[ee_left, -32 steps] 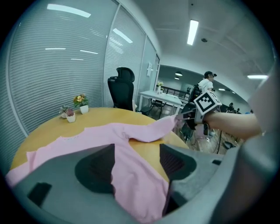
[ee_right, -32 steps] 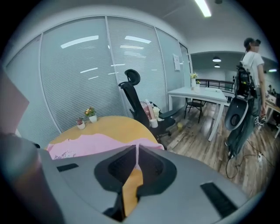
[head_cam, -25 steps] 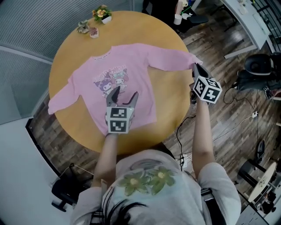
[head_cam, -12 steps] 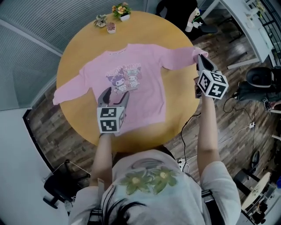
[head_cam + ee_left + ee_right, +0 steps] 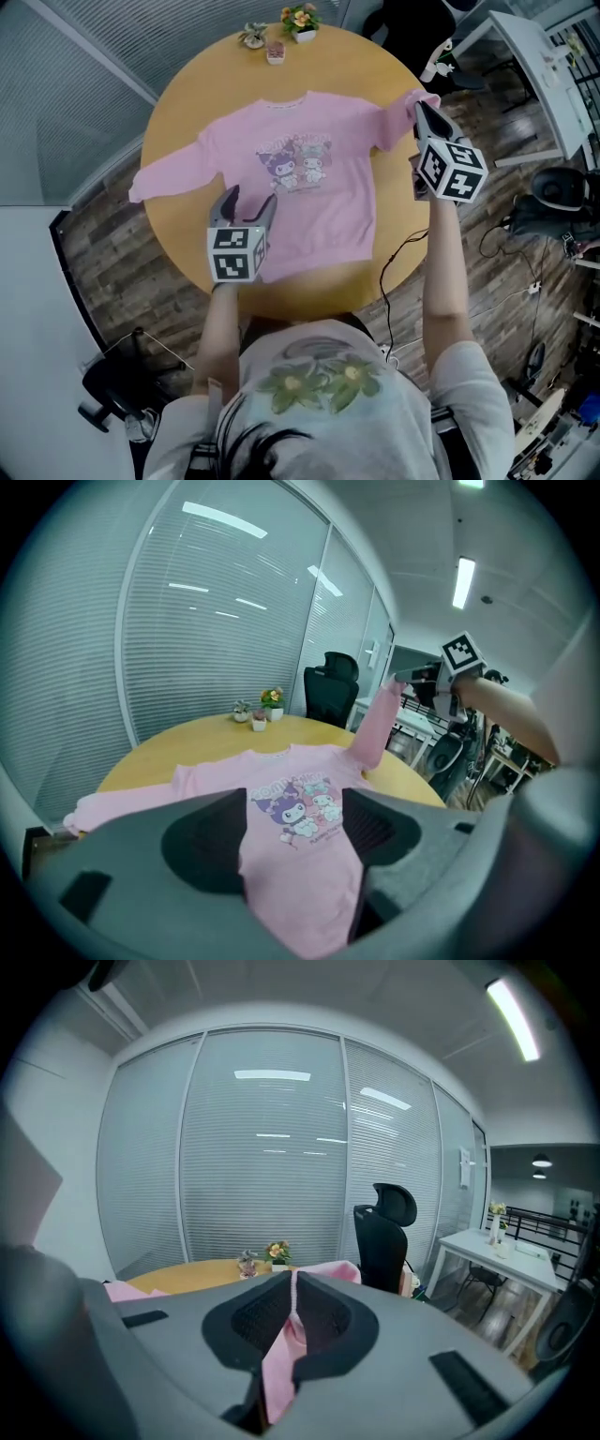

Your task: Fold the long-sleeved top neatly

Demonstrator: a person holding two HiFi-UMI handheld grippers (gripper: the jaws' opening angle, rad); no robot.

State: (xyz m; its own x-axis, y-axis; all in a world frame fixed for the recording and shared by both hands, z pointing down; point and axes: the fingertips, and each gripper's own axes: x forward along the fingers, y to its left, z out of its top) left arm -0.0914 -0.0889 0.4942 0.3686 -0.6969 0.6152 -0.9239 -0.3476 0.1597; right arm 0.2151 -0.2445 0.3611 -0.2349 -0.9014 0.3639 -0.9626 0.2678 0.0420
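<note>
The round wooden table (image 5: 178, 112) is the biggest thing here. The pink long-sleeved top (image 5: 323, 211) lies flat on it, front side up. One sleeve (image 5: 401, 114) is lifted off the table, because the right gripper (image 5: 420, 109) is pinched tight on its end. The other sleeve (image 5: 169, 173) lies out flat and reaches the table's edge. The left gripper (image 5: 249, 200) hangs over the bottom part of the top with its jaws wide apart, and it grips nothing.

What could go wrong? I think a hard pull on the lifted sleeve could drag the whole top sideways, because nothing pins it down. Then the far sleeve could slip off the edge. The thin cuff could also slide out of the pinch, and the sleeve would flop down crooked. A big swing could bump the little flower pots (image 5: 298, 19) at the back.

The top has a cartoon picture (image 5: 298, 164) of two big-headed animals, with curved writing above it that is too small to read. The marker cubes (image 5: 234, 265) show only black and white squares, no words
</note>
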